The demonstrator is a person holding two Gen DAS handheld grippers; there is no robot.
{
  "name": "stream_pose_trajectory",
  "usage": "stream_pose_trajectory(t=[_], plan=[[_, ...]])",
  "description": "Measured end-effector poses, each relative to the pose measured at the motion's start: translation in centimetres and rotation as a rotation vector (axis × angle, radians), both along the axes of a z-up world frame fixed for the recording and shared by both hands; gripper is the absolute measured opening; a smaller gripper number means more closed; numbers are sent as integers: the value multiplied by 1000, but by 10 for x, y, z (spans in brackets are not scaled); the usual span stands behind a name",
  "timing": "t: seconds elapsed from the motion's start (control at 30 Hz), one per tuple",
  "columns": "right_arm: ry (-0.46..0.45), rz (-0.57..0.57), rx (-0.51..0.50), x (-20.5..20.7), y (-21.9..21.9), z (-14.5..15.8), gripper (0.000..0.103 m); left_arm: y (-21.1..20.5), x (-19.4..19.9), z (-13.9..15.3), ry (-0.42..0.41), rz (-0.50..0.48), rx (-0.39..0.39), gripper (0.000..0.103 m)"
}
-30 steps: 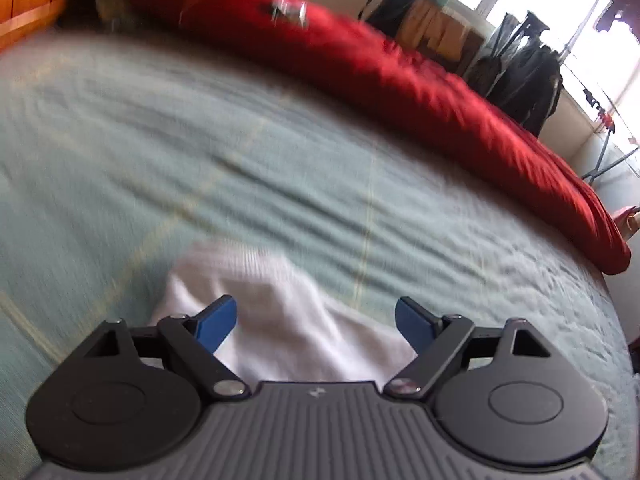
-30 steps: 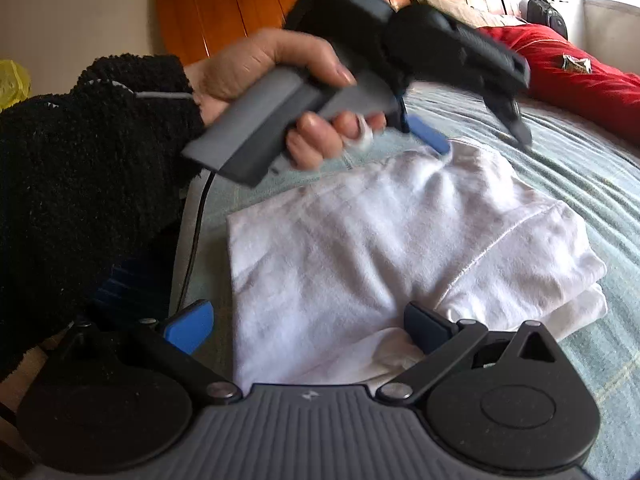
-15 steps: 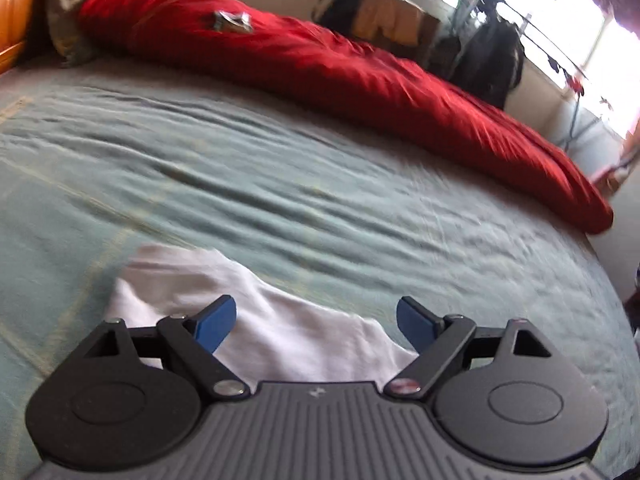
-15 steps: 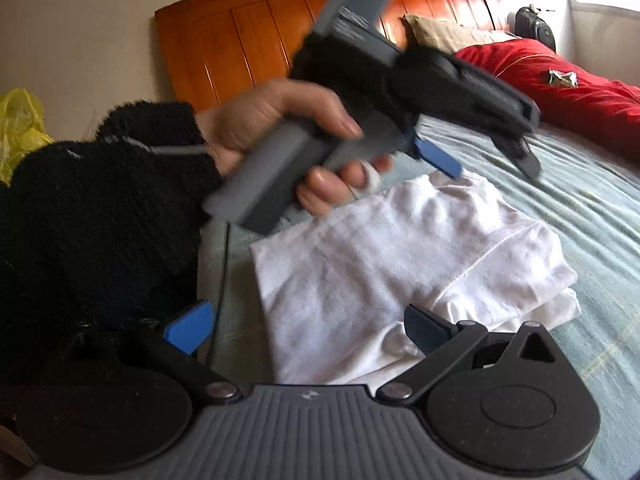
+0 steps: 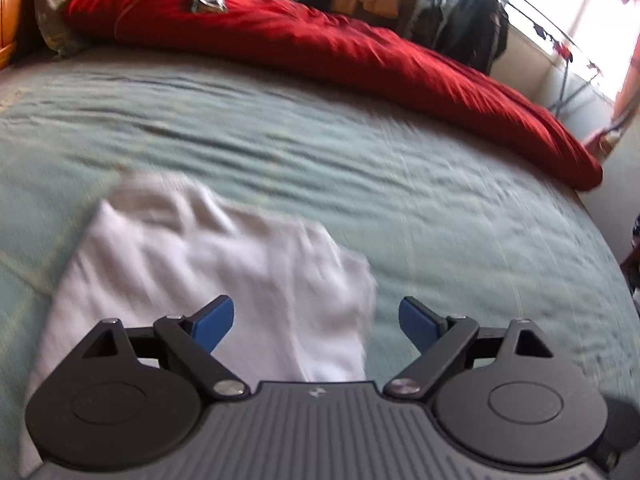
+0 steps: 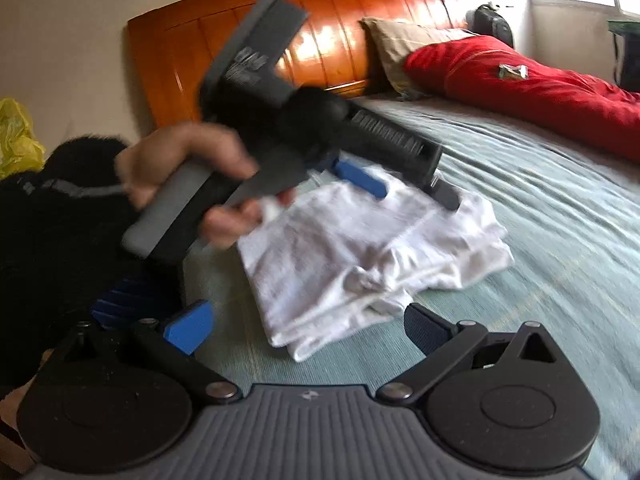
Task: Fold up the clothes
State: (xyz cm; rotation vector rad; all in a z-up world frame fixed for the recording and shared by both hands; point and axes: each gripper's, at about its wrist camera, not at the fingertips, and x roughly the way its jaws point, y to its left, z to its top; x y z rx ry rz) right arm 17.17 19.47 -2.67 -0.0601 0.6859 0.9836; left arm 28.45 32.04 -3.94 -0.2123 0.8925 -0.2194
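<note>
A white folded garment (image 6: pixel 360 248) lies on the teal bedspread (image 6: pixel 560 208), its loose layered edges facing the right wrist camera. My right gripper (image 6: pixel 306 326) hovers open over its near corner, pads off the cloth. A hand (image 6: pixel 180 164) in a black fleece sleeve holds my left gripper (image 6: pixel 402 188) above the garment's far side, jaws wide apart and empty. In the left wrist view the garment (image 5: pixel 208 272) is blurred and lies below and to the left of the open left gripper (image 5: pixel 316 320); only the left finger (image 5: pixel 212 320) overlaps it.
A red quilt (image 5: pixel 360 52) runs along the far side of the bed, with a small wrapper (image 5: pixel 208 2) on it and a tan pillow (image 6: pixel 400 48) at its head. Behind stands an orange wooden headboard (image 6: pixel 328 48). A clothes rack (image 5: pixel 480 28) stands by the window. A yellow bag (image 6: pixel 16 136) is at left.
Both grippers have drawn back from the garment. In the left wrist view more of the white cloth shows and the view has swung; in the right wrist view the garment sits farther away.
</note>
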Motion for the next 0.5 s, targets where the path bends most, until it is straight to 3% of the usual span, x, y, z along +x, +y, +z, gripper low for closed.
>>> stream_pose_trajectory(t=[0.13,0.3,0.5], plan=[[25,-27,-19,-5,-7,-5,103,-13,-8,-14,21,0,28,90],[21,-59,-48,-14,-16,-2,103,-22,-28,9,-22,-11,-21,91],[55,-94,-57,-21,-26,-3,103,-37,-42,8,9,-4,24,91]])
